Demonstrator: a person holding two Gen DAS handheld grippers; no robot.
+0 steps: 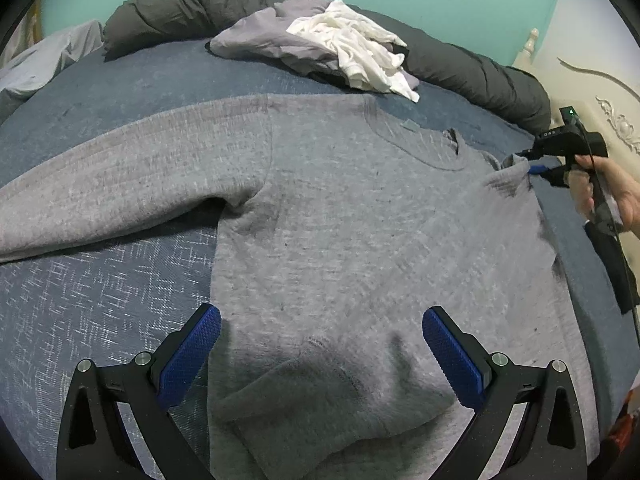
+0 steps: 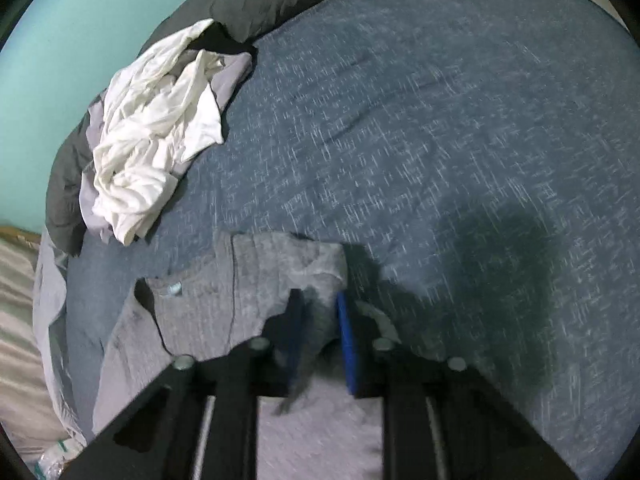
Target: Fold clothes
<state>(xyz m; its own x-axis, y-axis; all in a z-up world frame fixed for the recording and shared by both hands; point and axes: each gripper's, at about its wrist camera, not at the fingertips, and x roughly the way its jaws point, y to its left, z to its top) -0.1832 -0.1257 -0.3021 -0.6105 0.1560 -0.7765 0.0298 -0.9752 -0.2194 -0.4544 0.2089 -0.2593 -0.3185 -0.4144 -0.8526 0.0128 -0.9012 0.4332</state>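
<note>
A grey sweatshirt (image 1: 340,220) lies flat on the blue bedspread (image 1: 100,280), its long axis running from the hem under the left gripper (image 1: 321,354) up to the collar, one sleeve stretched out sideways from the body. The left gripper's jaws are spread wide above the hem, while the right gripper (image 2: 320,320) pinches the sweatshirt's shoulder fabric between its nearly closed blue pads (image 2: 346,344). Beyond the collar sits a heap of white and lilac clothes (image 1: 352,52) against a dark rolled duvet (image 1: 180,8)
</note>
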